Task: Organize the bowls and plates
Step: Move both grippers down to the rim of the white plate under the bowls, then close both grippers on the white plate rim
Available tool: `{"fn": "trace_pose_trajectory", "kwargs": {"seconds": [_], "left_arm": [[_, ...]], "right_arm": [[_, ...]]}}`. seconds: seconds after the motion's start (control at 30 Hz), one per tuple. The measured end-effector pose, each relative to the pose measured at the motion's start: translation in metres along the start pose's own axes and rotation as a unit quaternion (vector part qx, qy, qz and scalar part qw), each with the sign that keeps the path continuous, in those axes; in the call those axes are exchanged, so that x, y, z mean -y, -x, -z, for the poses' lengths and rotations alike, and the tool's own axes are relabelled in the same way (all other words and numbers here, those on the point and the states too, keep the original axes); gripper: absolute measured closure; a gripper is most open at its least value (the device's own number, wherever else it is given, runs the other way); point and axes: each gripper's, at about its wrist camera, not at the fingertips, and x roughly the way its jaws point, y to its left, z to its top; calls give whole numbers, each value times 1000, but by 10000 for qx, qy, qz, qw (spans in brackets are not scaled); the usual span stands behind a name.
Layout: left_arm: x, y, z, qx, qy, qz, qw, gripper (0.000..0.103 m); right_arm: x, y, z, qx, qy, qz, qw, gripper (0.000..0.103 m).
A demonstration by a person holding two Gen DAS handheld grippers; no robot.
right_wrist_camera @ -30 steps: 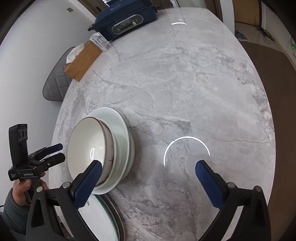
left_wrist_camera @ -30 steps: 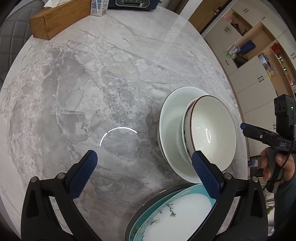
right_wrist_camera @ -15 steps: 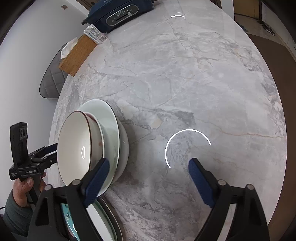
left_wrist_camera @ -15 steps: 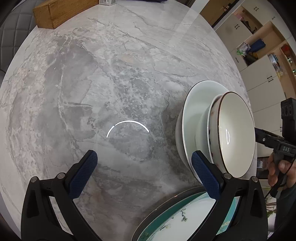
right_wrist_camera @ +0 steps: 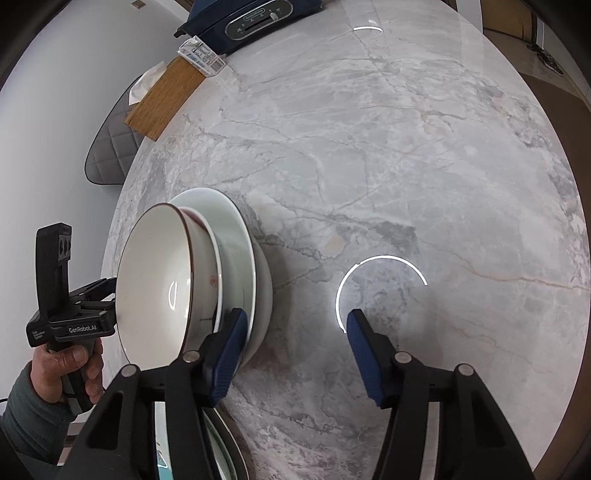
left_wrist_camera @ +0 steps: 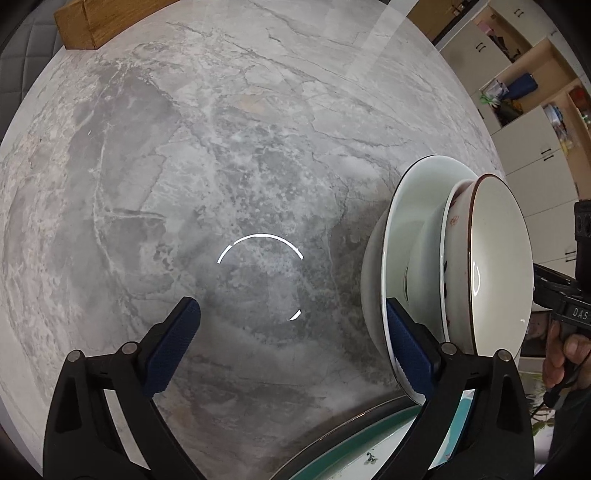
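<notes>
A brown-rimmed white bowl sits nested in a stack on a wide pale plate, on the marble table. My left gripper is open over bare marble, its right fingertip close against the plate's rim. In the right wrist view the same bowl and pale plate stand at the left. My right gripper has its jaws closing over bare table with nothing between them, its left fingertip beside the stack's edge. A teal-rimmed plate lies at the near edge.
A wooden tissue box, a small carton and a dark blue appliance stand at the table's far side. A grey quilted chair is beyond the edge. Open cabinets fill the right. A hand holds the other gripper.
Both grippers have sunk toward the table and come closer to the stack, which now looks larger and more side-on. The right gripper's jaws have narrowed.
</notes>
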Motion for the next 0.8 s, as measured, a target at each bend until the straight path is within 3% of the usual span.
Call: {"fn": "trace_pose_trajectory", "kwargs": {"seconds": [0.13, 0.53, 0.6, 0.7, 0.77, 0.8], "left_arm": [[-5, -4, 3, 103, 98, 88, 9999, 5], [9, -6, 8, 110, -16, -141, 9998, 5], [12, -6, 6, 148, -8, -110, 9998, 10], [20, -2, 1, 214, -48, 257, 9994, 47], [32, 1, -1, 266, -166, 377, 9988, 78], [39, 1, -2, 281, -241, 339, 9987, 83]], "right_arm": [[0, -1, 1, -18, -85, -191, 9998, 55], [-8, -28, 6, -222, -282, -312, 9989, 62], [-12, -30, 6, -209, -252, -279, 9991, 65], [-16, -35, 5, -217, -239, -302, 9990, 77], [-20, -35, 6, -175, -206, -353, 9990, 81], [-23, -35, 6, -152, -157, -271, 9994, 81]]}}
